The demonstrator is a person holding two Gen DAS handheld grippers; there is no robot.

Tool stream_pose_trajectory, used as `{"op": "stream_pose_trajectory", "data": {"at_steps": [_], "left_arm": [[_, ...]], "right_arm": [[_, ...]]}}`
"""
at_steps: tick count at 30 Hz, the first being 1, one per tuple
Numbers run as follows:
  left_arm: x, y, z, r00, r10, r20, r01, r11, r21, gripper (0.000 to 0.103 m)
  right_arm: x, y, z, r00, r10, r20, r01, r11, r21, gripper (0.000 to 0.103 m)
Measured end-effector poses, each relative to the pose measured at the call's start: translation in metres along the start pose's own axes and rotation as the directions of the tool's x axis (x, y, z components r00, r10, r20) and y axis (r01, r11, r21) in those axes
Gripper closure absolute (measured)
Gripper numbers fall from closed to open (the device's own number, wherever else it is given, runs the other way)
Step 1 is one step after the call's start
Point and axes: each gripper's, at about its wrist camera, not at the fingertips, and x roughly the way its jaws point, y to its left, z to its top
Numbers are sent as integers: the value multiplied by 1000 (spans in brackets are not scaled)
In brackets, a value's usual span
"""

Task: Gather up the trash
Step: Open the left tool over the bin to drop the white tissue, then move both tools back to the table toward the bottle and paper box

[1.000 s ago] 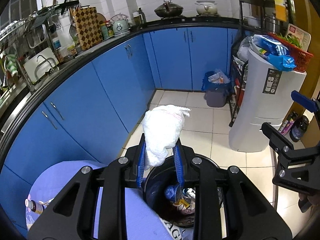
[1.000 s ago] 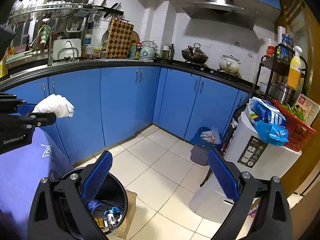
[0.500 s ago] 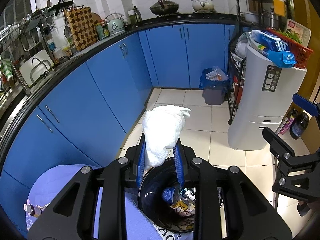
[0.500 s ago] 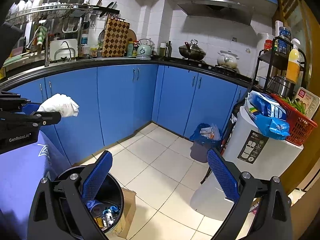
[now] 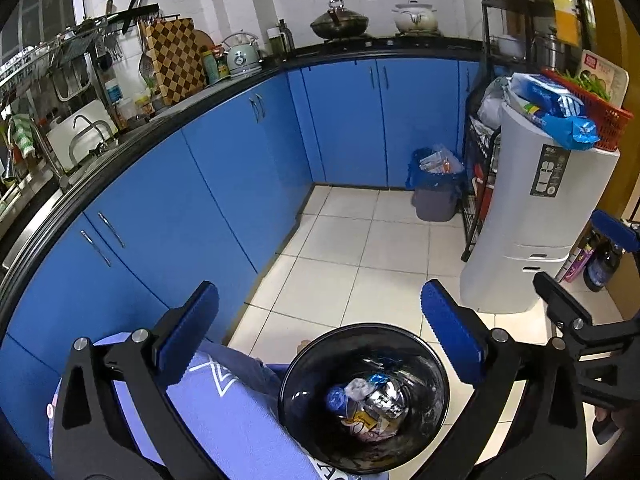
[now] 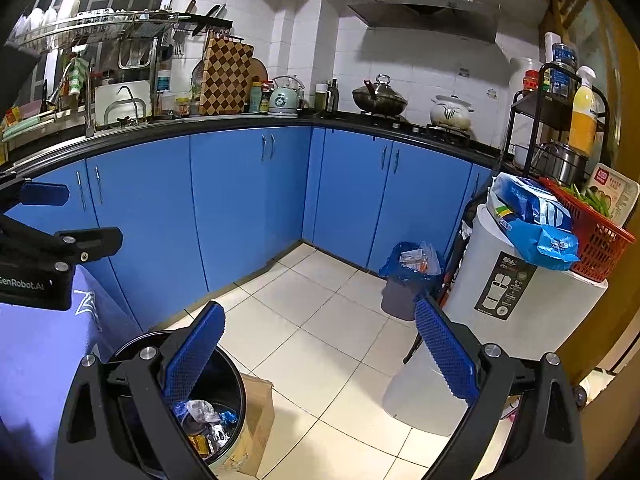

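A black trash bin stands on the floor right under my left gripper. The left jaws are opening wide, and nothing is between the blue pads. Inside the bin lie crumpled wrappers, a blue bottle cap and a whitish crumpled wad. My right gripper is open and empty, hanging to the right of the bin. It also shows at the right edge of the left wrist view as the right gripper. At the left edge of the right wrist view, the left gripper shows.
A purple cloth lies against the bin's left side. Blue cabinets curve along the left and back. A small grey bin with a blue bag and a white appliance stand at the right. Cardboard leans beside the black bin.
The left gripper held a white paper wad above the bin; its jaws have now spread wide and the wad has left them. Both hands stayed about where they were.
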Motion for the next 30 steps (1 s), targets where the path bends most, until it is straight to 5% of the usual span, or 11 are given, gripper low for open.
{"op": "stream_pose_trajectory", "data": {"at_steps": [19,30], "left_arm": [[-14,7,-5,1000,23,7,-23,1000,3,3],[-43,45,-14,998,52,25,-50,996,-71,3]], "right_arm": [[-15,9,8,1000,2,16,-1,1000,-22,9],[-40,37,27,998,21,55,-17,996,-85,9]]}}
